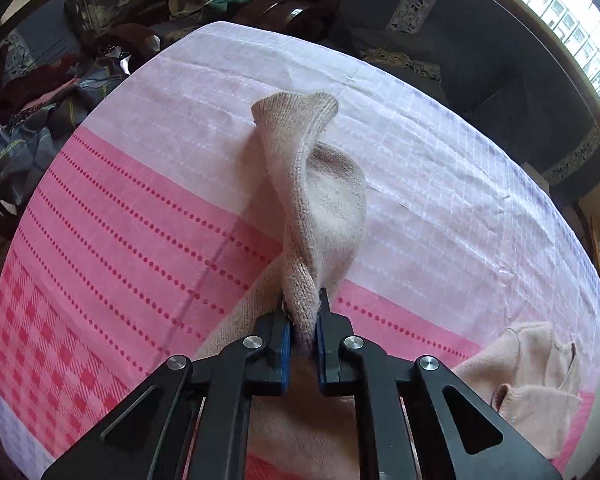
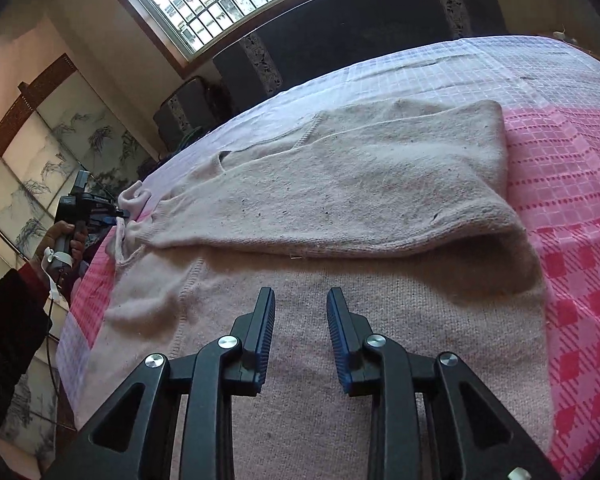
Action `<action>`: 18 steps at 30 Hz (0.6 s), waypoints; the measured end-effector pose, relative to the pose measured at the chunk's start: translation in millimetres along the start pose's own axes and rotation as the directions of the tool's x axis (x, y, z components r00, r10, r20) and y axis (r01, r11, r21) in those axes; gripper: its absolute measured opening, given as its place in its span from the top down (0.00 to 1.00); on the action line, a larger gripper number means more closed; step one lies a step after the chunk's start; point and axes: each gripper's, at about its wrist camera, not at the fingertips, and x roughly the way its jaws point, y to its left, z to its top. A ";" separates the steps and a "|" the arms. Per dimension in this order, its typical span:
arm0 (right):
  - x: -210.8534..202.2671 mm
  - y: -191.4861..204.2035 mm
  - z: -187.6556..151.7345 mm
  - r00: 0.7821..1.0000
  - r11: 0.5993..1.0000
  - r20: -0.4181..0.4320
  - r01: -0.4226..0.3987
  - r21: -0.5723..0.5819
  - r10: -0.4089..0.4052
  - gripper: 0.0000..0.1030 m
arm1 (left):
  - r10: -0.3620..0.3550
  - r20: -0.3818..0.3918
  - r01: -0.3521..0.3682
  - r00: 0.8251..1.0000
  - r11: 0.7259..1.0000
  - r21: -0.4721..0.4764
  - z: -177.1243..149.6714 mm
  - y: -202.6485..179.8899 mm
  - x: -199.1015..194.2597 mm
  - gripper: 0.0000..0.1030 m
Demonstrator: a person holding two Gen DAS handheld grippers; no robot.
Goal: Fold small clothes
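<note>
My left gripper (image 1: 303, 322) is clamped on the cuff of the pale pink knitted sweater's sleeve (image 1: 312, 200), lifted and twisting above the pink and white checked bedsheet (image 1: 140, 220). My right gripper (image 2: 301, 312) hovers with its jaws apart over the sweater body (image 2: 340, 200), which lies flat with one side already folded in. Worry is the twisted sleeve landing bunched, or me dragging the body crooked since nothing pins it.
</note>
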 end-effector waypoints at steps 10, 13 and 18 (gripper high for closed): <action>0.8 -5.1 2.7 0.999 0.999 0.002 -0.034 0.028 0.034 0.73 | -0.178 0.390 0.071 0.904 0.959 0.275 -74.6 -126.2 -132.8 0.91; -0.4 -5.8 2.4 0.999 0.999 0.009 -0.035 0.032 0.035 0.73 | -0.308 0.429 0.072 0.849 0.872 0.484 -150.3 -205.2 -140.3 0.85; -5.7 -11.3 1.7 0.998 0.997 0.034 -0.045 0.059 0.043 0.72 | -0.430 0.299 0.162 0.852 0.759 0.631 -262.0 -246.9 -113.0 0.48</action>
